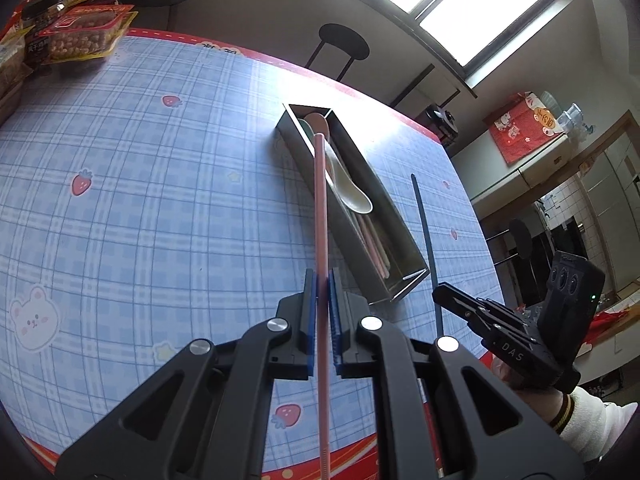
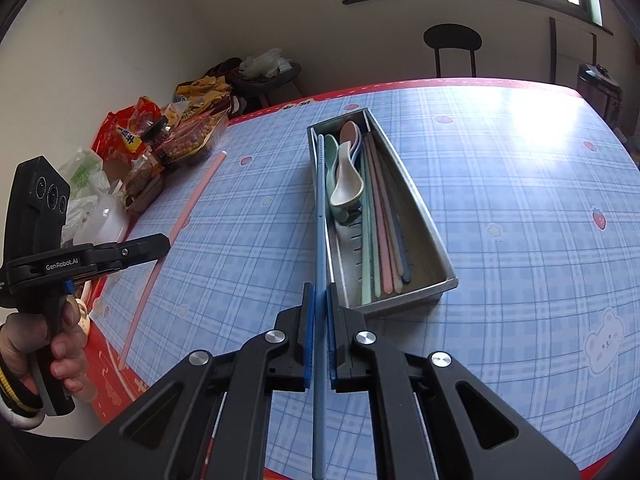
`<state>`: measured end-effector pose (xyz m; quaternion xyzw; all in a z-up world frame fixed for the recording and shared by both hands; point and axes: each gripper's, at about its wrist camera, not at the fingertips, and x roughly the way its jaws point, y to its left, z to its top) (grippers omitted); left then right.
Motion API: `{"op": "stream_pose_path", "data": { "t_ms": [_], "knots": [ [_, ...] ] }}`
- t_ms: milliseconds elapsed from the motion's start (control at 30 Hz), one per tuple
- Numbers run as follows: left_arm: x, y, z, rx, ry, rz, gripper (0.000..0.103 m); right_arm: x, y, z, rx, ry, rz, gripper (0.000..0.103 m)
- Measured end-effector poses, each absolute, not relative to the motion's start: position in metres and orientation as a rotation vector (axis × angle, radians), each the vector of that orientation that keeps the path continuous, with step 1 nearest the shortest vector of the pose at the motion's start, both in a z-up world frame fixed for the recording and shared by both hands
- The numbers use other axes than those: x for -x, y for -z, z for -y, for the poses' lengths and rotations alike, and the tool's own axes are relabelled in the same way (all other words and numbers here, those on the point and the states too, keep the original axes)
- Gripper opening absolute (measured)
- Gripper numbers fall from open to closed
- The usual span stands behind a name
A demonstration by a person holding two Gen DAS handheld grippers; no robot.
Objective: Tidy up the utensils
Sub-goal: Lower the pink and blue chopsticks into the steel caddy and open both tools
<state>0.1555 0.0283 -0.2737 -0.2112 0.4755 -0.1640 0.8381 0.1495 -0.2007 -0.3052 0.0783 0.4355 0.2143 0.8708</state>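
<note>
Lying lengthwise on the checked worktop (image 2: 520,184), a metal tray (image 2: 428,240) holds pastel spoons (image 2: 348,188) at its far end and several chopsticks (image 2: 384,240) along its right side. Just left of the tray, the left tool (image 1: 322,280) is clamped tight on a pink chopstick (image 1: 320,208), and the right tool (image 2: 320,294) is closed on a blue chopstick (image 2: 320,216), both sticks pointing away toward the tray. Snack packets (image 2: 168,136) crowd the far left corner.

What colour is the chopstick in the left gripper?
Pink chopstick, clearest in the left wrist view, clamped by the left gripper.
</note>
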Motion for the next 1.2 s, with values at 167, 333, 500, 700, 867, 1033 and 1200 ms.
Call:
{"op": "stream_pose_path", "data": {
  "t_ms": [167, 333, 500, 700, 867, 1033, 1200],
  "knots": [
    [-0.186, 0.268, -0.008, 0.456, 0.367, -0.992, 0.01, -0.182, 0.3, 0.21, -0.14, -0.424, -0.894, 0.006],
    [-0.219, 0.262, 0.01, 0.452, 0.371, -0.972, 0.01, -0.22, 0.296, 0.21, -0.103, -0.425, -0.873, 0.006],
    [-0.248, 0.262, 0.019, 0.458, 0.359, -0.967, 0.01, -0.252, 0.298, 0.198, -0.043, -0.449, -0.863, 0.006],
    [-0.27, 0.273, 0.021, 0.484, 0.33, -0.986, 0.01, -0.28, 0.313, 0.188, -0.004, -0.45, -0.893, 0.006],
    [-0.279, 0.283, 0.024, 0.482, 0.32, -1.003, 0.01, -0.29, 0.331, 0.184, 0.003, -0.444, -0.944, 0.006],
    [-0.281, 0.286, 0.025, 0.474, 0.314, -1.009, 0.01, -0.291, 0.338, 0.185, -0.011, -0.439, -0.965, 0.006],
    [-0.282, 0.29, 0.03, 0.479, 0.312, -1.02, 0.01, -0.286, 0.332, 0.188, -0.03, -0.435, -0.948, 0.008]
  ]
}}
